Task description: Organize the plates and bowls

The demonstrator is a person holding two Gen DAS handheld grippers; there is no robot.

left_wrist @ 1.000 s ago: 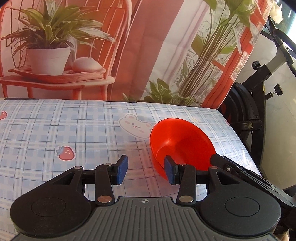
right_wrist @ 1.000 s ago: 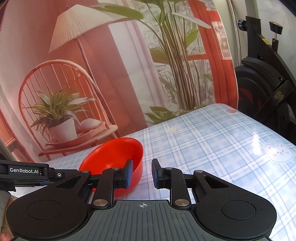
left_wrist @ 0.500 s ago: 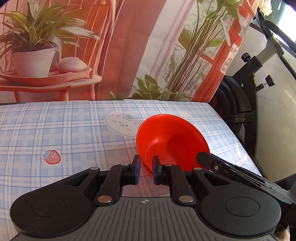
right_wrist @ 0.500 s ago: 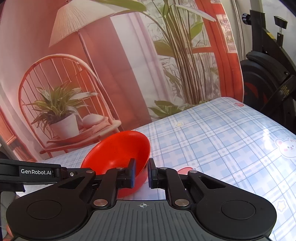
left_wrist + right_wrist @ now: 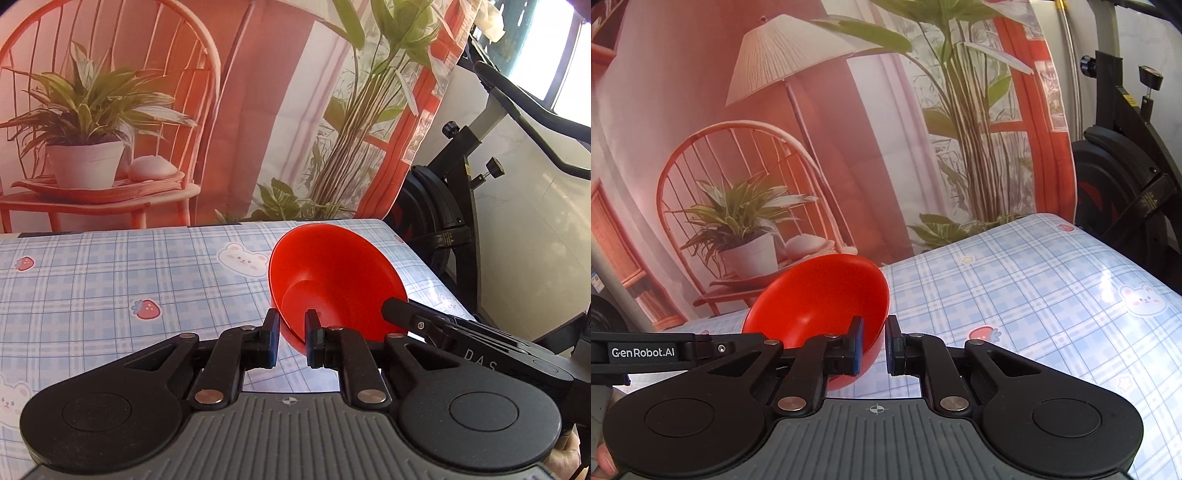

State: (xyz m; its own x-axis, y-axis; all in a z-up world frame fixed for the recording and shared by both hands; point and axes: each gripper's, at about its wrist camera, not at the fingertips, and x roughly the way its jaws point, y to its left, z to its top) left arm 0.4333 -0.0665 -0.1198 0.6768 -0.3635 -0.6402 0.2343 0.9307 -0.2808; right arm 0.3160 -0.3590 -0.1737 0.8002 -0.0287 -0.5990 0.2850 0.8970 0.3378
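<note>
**Two grippers, one red bowl: the lift is on**

A red bowl (image 5: 334, 284) hangs tilted above the checked tablecloth (image 5: 110, 280), pinched at opposite sides of its rim by two hand-held grippers. The left gripper (image 5: 291, 334) has its jaws drawn nearly together on the near edge of the rim, one pad inside the bowl and one outside. The right gripper (image 5: 872, 339) grips the rim the same way from the other side, its jaws all but closed on the thin wall. In the left wrist view the right tool's black finger reaches in at the bowl's far edge; in the right wrist view the left tool's arm enters from the left.

The step in hand looks to be the carrying of the bowl, which seems clear of the cloth. No plate, stack or rack is in view, so where it is bound cannot be told. The next move likely calls for both hands to travel together, keeping their spacing and grip, lest the rim slip from either pair of pads.
</note>
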